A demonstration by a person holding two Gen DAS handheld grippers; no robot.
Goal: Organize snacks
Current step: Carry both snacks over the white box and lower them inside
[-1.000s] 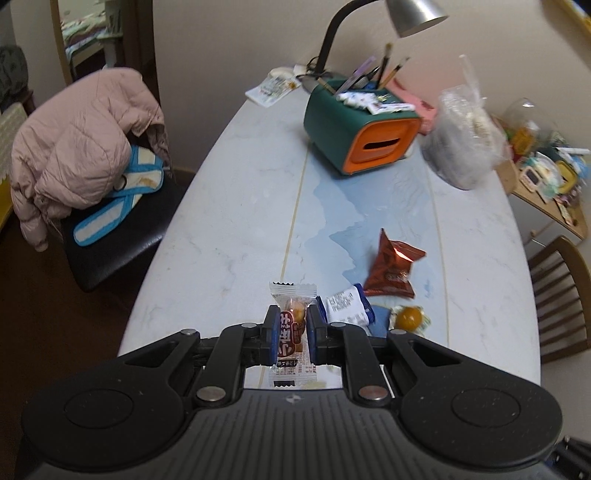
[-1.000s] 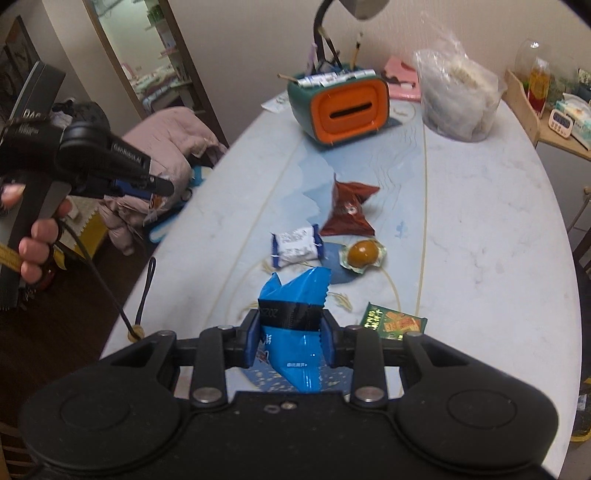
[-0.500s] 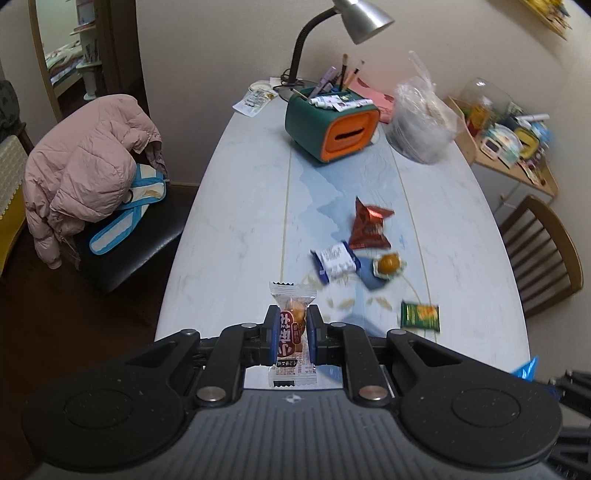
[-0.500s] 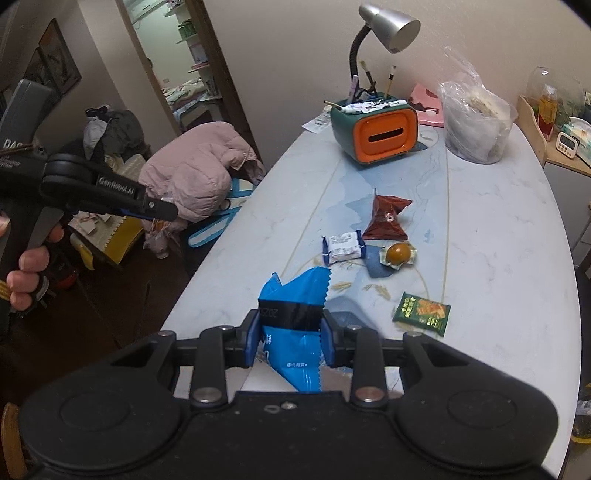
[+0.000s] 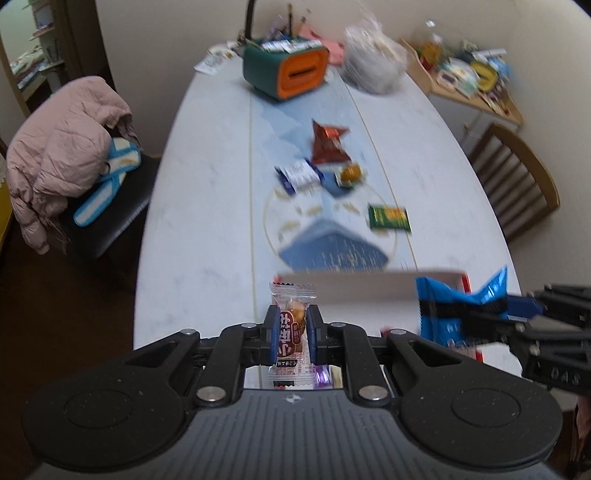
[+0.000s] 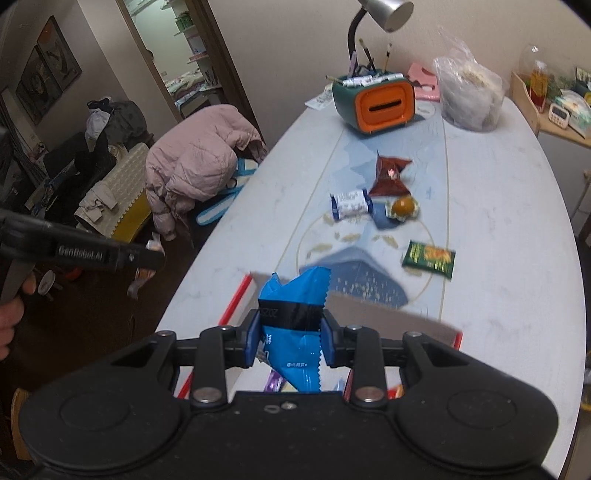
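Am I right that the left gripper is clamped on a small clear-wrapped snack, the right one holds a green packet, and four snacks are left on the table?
Not quite. The right gripper holds a blue packet, as the right wrist view shows; the green packet lies on the table. The rest stands: the left gripper is clamped on the clear-wrapped snack.

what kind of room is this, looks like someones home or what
Most likely a lived-in home, a dining or living area. A long oval table carries a desk lamp and a pen holder, a pink jacket is heaped on a chair, and an open doorway shows shelves in another room.
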